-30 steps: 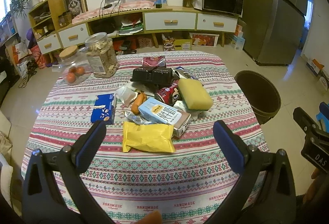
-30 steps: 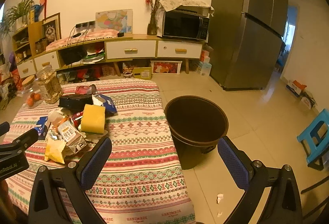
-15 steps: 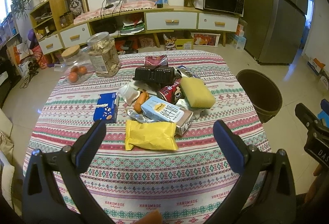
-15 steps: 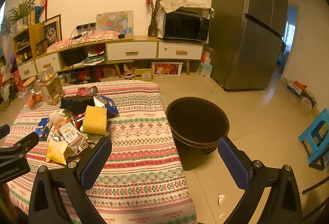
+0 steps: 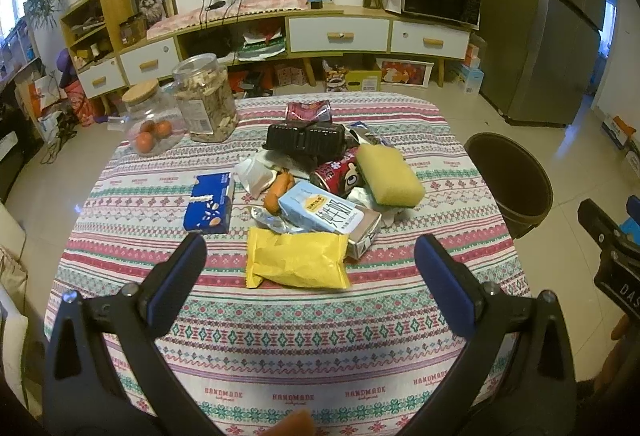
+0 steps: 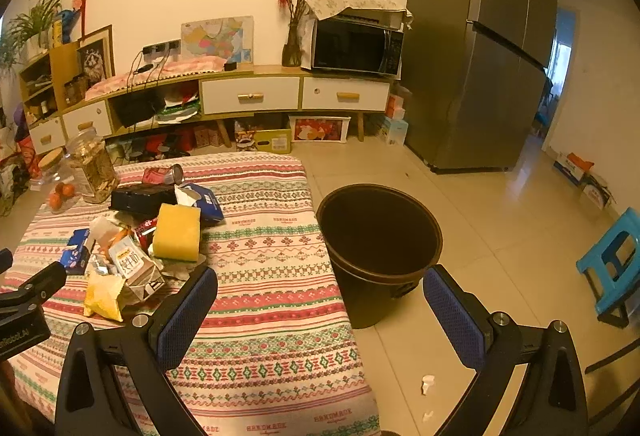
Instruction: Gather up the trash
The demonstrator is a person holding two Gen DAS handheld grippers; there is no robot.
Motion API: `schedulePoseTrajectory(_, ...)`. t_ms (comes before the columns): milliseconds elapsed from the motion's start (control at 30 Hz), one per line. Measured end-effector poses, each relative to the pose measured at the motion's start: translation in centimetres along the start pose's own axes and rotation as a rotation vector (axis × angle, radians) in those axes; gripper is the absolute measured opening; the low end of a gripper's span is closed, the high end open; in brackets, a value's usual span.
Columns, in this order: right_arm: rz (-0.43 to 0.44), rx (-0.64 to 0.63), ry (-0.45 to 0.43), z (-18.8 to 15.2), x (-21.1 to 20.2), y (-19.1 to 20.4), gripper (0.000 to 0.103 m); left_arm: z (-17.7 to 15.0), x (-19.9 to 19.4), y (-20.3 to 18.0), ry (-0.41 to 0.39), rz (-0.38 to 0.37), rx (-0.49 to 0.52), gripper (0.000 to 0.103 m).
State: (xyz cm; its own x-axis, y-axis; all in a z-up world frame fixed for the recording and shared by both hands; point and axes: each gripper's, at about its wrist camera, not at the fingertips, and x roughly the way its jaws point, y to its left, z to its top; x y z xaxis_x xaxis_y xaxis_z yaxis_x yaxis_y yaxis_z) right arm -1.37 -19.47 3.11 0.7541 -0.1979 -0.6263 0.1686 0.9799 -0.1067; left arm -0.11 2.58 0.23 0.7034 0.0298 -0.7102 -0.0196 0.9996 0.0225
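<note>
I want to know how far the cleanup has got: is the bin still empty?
Seemingly empty: the right wrist view looks down into the bin and shows only dark inside walls, no trash. Its very bottom is too dark to tell.

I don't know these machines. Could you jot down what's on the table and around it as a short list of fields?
surface: table with patterned cloth
trash pile: yellow packet, milk carton, red can, yellow sponge, black tray
apart from pile: blue box
bin: dark bin on the floor beside the table
left gripper: open, empty
right gripper: open, empty
</note>
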Motion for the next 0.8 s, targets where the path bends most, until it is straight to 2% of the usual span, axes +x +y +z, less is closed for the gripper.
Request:
schedulePoseTrajectory(100,0.007,-0.006,0.033,0.7,0.5,0.1,0.103,0.5,0.3,0.2,0.013,-0.006,-0.008,0.103)
schedulePoseTrajectory(233,0.041,-0.017,0.123,2.8,1.6,0.6,0.103,1.8,1.0,0.6,0.02,-0.001,-0.009,0.103)
schedulePoseTrajectory(433,0.081,-0.001,0.118,6.5,2.8,1.4,0.103,4.4,3.0,1.7,0.087,-0.043,-0.011,0.103)
schedulePoseTrajectory(533,0.121,-0.009,0.157,7.3,4.4,2.2,0.103,5.4,4.8,2.3,0.145,-0.081,-0.001,0.103)
schedulePoseTrajectory(667,0.181,-0.022,0.227,5.8,7.4,3.1,0.103,5.5,8.0,4.0,0.25,-0.162,-0.022,0.103)
schedulePoseTrajectory(800,0.207,-0.087,0.326,4.5,10.8,4.0,0.103,5.4,11.6,7.7,0.371,-0.218,-0.143,0.103)
